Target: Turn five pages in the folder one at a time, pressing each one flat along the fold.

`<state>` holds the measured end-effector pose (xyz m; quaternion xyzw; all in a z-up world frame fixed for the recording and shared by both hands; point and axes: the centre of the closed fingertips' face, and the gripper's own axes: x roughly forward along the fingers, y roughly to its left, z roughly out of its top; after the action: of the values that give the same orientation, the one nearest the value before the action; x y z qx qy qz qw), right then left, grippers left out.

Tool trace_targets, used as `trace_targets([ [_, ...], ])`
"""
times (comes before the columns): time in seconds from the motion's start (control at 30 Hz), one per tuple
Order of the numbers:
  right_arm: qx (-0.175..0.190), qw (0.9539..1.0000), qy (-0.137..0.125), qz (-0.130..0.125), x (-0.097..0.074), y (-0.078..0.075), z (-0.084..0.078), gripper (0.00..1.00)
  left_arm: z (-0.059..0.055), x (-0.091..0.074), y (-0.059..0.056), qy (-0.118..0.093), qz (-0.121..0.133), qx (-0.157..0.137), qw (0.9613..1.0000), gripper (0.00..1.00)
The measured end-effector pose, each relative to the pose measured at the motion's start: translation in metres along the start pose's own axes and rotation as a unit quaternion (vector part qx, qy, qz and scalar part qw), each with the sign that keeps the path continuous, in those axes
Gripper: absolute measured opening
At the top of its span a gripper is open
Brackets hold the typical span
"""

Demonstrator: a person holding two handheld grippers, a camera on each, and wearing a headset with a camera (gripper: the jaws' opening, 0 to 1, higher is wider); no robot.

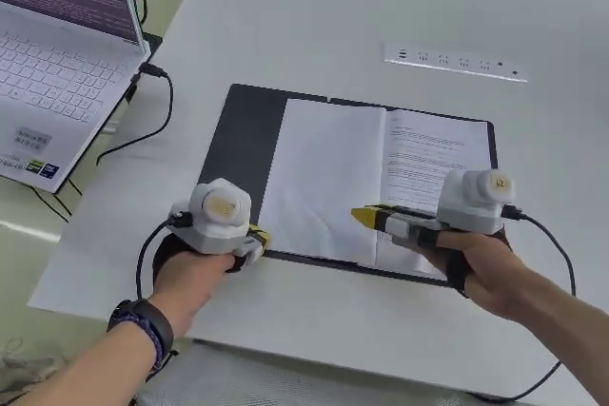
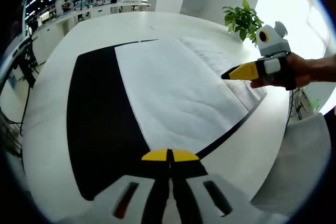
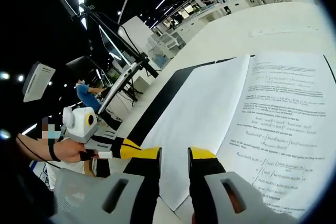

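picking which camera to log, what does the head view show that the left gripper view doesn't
Head view adds a laptop at the left and a white power strip beyond the folder. Left gripper view adds a potted plant and a close look at the left gripper's shut jaws, yellow tips touching. Both share the open black folder, its blank page, the printed page, and the right gripper near the fold.

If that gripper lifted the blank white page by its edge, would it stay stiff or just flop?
Probably floppy: the blank page looks like one thin sheet, bowed slightly near the fold. It seems light, so the right gripper, jaws open near its lower edge, should lift it easily. Pinched hard, it might crease.
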<state>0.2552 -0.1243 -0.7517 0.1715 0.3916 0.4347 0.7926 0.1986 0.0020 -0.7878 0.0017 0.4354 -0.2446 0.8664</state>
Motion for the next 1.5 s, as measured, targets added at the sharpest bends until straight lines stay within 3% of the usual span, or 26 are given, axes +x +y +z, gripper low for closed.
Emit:
trace_targets([
  [0.27, -0.019, 0.9995, -0.019, -0.014, 0.004, -0.010, 0.027, 0.14, -0.001, 0.002, 0.002, 0.000, 0.000, -0.005, 1.0000, 0.00],
  [0.57, -0.016, 0.9988, -0.033, -0.031, 0.012, -0.031, 0.043, 0.12, -0.001, 0.006, 0.003, 0.003, -0.001, -0.019, 0.9998, 0.00],
  [0.83, -0.008, 0.9963, -0.079, -0.032, 0.017, -0.046, 0.070, 0.01, -0.001, 0.008, 0.004, 0.007, -0.002, -0.030, 0.9995, 0.00],
  [1.13, -0.010, 0.9977, -0.059, -0.034, 0.027, -0.063, 0.060, 0.00, -0.001, 0.008, 0.002, 0.013, -0.001, -0.029, 0.9995, 0.00],
  [1.5, -0.013, 0.9970, -0.072, -0.024, 0.027, -0.064, 0.064, 0.00, 0.000, 0.007, 0.001, 0.011, -0.002, -0.034, 0.9994, 0.00],
])
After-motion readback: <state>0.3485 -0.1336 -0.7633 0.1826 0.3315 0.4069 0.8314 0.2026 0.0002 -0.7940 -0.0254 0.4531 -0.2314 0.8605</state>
